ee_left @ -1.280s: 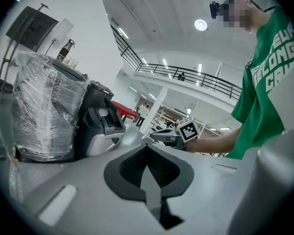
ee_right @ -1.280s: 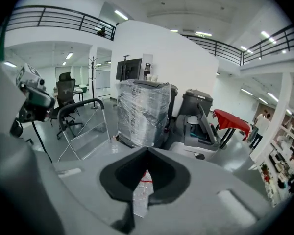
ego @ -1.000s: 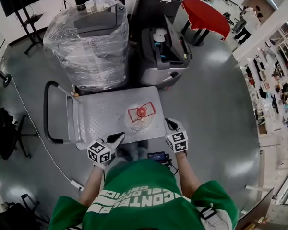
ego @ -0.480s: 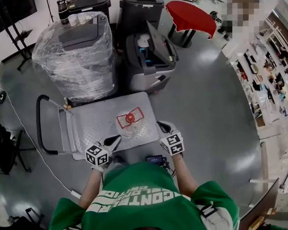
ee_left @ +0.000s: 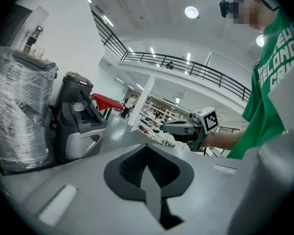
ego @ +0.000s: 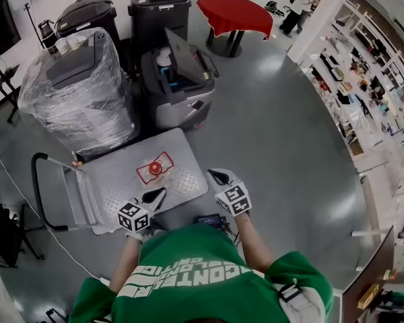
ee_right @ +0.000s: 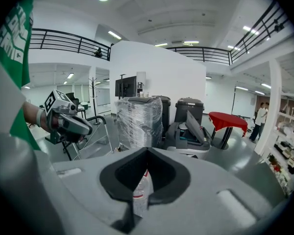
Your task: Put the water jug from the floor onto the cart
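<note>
Water jug (ego: 155, 169) stands upright on cart deck (ego: 118, 184), off floor. Since a second ago, both grippers have drawn back from jug. Left gripper (ego: 159, 194) jaws together, empty; right gripper (ego: 214, 175) same. Placement judged complete; person retreating.

Person wears a green short-sleeved T-shirt (ego: 209, 295) with white block lettering (ego: 188, 274) across the chest. A dark strap (ego: 291, 295) with a pale patch crosses the right shoulder. A dark camera unit (ee_left: 228, 7) sits at the head. The left gripper (ego: 157, 194) and the right gripper (ego: 215, 175) have light grey moulded shells, black tapered tips and a black ribbed recess around the jaws. Each carries a white cube (ego: 134, 217) printed with black square markers.
</note>
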Motion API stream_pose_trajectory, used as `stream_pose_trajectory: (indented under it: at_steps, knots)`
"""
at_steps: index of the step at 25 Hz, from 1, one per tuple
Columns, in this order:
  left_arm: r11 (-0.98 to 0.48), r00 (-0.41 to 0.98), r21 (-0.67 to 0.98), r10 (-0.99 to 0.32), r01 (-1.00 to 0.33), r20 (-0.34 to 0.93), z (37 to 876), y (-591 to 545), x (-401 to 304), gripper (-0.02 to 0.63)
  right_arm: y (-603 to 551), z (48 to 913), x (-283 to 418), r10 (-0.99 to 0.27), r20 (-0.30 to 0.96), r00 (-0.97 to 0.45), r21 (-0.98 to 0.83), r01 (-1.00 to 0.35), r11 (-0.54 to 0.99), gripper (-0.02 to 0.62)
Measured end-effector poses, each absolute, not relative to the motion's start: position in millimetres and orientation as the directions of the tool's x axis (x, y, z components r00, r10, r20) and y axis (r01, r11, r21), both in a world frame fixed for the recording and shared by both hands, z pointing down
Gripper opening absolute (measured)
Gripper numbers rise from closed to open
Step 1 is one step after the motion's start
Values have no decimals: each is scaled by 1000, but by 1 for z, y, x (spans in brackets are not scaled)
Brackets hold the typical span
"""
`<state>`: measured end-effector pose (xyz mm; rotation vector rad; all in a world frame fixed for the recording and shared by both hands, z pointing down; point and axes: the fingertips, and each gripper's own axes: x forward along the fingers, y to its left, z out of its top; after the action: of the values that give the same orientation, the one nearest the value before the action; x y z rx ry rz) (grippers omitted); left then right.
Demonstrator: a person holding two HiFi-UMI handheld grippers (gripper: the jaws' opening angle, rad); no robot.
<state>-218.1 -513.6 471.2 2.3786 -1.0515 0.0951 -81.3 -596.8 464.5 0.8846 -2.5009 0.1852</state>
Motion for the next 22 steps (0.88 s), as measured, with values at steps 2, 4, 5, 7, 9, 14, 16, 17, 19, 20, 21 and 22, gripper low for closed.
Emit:
stream_pose_trajectory:
  at_steps: [2, 4, 5, 7, 9, 14, 16, 17, 19, 20, 21, 22]
  knots:
    - [-559, 698, 439, -661, -703, 275, 471, -519, -204, 14, -598, 466, -70, -556, 476, -682, 20, -623, 782, -8]
    - [-563, 702, 438, -655, -701, 281, 472, -523, -190, 14, -600, 469, -59, -554, 474, -685, 10, -624, 781, -9]
    - [-564, 703, 439, -652, -700, 284, 473, -525, -184, 14, -601, 470, -55, -553, 473, -686, 6, -625, 780, -9]
    - [-568, 709, 440, -644, -695, 287, 473, -529, -172, 14, -602, 472, -47, -553, 470, -688, -1, -627, 779, -9]
    - [-576, 716, 439, -634, -689, 292, 473, -532, -163, 14, -604, 474, -41, -552, 467, -690, -8, -628, 778, -9]
    - [-586, 723, 435, -623, -684, 298, 472, -537, -151, 14, -606, 478, -35, -544, 473, -693, -19, -625, 780, -9]
    - [-589, 725, 433, -621, -683, 299, 472, -540, -149, 14, -608, 478, -33, -546, 474, -691, -17, -627, 779, -9]
    - [-590, 726, 432, -619, -682, 300, 472, -542, -149, 14, -609, 479, -33, -548, 474, -689, -15, -629, 777, -9]
    - [-592, 728, 432, -615, -680, 303, 473, -543, -148, 14, -610, 479, -31, -553, 475, -685, -14, -634, 773, -9]
    - [-593, 729, 432, -614, -680, 304, 474, -543, -149, 14, -610, 479, -31, -555, 476, -683, -14, -637, 771, -9]
    - [-593, 729, 432, -612, -679, 306, 474, -543, -149, 14, -610, 479, -31, -556, 477, -681, -15, -639, 769, -9]
    - [-593, 730, 433, -611, -679, 307, 474, -544, -150, 14, -609, 480, -31, -557, 478, -679, -16, -641, 767, -8]
